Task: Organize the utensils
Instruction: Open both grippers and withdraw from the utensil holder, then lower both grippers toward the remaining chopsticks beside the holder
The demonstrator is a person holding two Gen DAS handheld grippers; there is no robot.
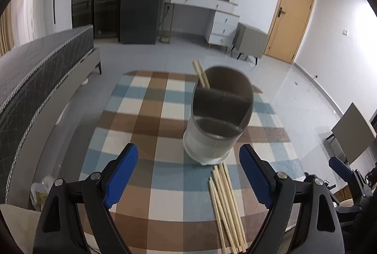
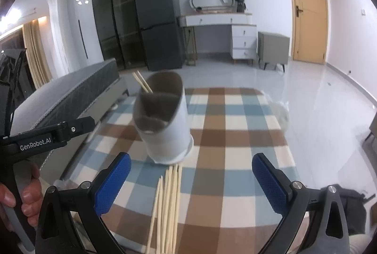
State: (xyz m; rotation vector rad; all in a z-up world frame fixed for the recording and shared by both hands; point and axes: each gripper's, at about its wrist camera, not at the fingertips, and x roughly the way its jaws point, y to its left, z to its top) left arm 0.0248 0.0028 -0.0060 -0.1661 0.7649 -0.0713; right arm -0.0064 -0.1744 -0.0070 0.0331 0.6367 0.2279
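The thin wooden chopsticks [image 1: 226, 207] lie in a loose bunch on the checked tablecloth [image 1: 146, 117] just in front of the utensil holder [image 1: 219, 112] (two sticks already stand inside), both the left gripper [image 1: 188, 174] and right gripper [image 2: 192, 183] are wide open and empty, and the sticks look light, stiff and probably rolly, so pinch them near the middle.

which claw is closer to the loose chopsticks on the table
Hard to call; neither touches. Left claw is open with the loose chopsticks toward its right finger; right claw is open with them toward its left finger.
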